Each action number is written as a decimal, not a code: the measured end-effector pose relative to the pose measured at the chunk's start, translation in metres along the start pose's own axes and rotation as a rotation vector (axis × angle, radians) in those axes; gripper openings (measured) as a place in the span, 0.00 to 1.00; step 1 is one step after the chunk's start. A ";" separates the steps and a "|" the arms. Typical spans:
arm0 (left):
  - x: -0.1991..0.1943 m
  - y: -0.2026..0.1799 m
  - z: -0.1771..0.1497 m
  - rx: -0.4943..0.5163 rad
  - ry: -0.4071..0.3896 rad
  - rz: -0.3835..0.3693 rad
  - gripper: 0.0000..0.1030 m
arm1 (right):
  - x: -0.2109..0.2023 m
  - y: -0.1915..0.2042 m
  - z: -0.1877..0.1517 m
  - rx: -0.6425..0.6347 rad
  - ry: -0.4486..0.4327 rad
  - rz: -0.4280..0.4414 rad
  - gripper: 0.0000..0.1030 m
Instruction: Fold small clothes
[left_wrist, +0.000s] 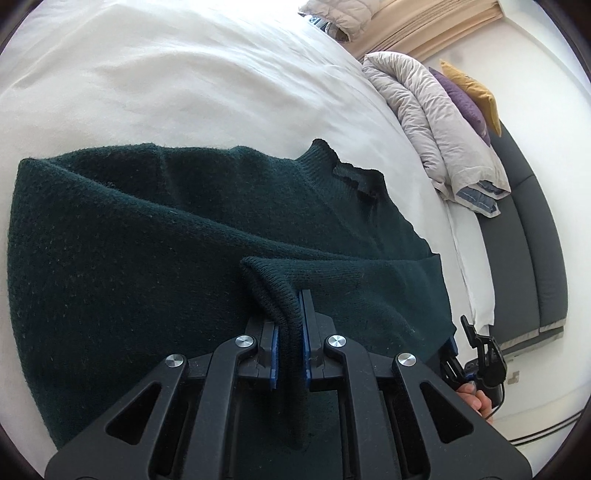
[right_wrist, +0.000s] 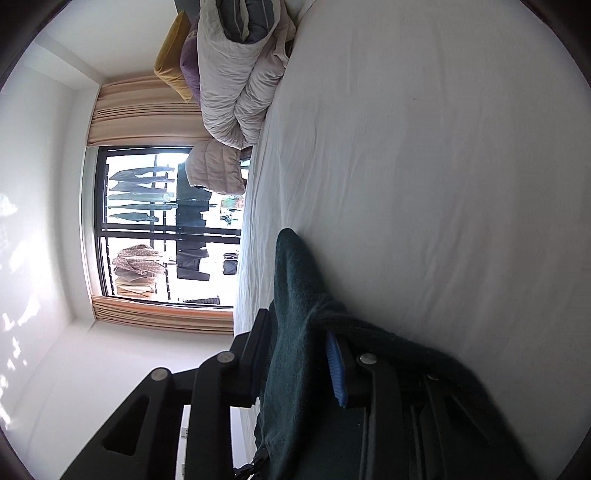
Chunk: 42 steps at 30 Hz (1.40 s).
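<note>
1. I see the right gripper (right_wrist: 295, 354) at bottom centre, with dark green knit sweater (right_wrist: 295, 295) fabric between its jaws; whether the pads press it I can't tell.
2. White bed sheet (right_wrist: 424, 166) fills the right side.
3. Rolled duvet (right_wrist: 236, 92) sits top centre.
4. Window (right_wrist: 147, 221) at left shows hanging laundry.

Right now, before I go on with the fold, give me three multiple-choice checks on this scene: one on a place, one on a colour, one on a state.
1. Where does the sweater lie?
A. on the white bed sheet
B. on the floor
C. on a chair

2. What colour is the sweater?
A. red
B. dark green
C. yellow

3. How is the left gripper?
A. wide open, nothing in it
B. out of view
C. shut on a fold of the sweater

Answers:
1 A, white sheet surrounds the knit.
2 B, the knit reads dark green in both views.
3 C, the blue pads pinch the knit edge.
</note>
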<state>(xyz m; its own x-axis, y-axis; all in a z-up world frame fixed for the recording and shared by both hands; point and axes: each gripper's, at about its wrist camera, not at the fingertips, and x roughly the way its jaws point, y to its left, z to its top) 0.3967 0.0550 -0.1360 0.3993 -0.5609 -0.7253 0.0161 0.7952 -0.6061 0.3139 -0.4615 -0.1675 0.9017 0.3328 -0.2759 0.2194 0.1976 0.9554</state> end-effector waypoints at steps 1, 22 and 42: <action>0.000 0.000 0.000 -0.002 0.002 -0.002 0.08 | -0.002 0.001 -0.001 0.000 -0.003 -0.005 0.28; -0.002 -0.056 -0.047 0.264 -0.125 0.235 0.17 | 0.059 0.092 -0.045 -0.376 0.240 -0.031 0.57; -0.071 -0.038 -0.123 0.248 -0.202 0.306 0.20 | -0.013 0.047 -0.024 -0.445 0.199 -0.266 0.51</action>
<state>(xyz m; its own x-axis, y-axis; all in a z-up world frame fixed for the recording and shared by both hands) 0.2548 0.0361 -0.1011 0.5907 -0.2544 -0.7657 0.0790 0.9627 -0.2589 0.3037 -0.4339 -0.1219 0.7393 0.3778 -0.5575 0.2125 0.6547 0.7254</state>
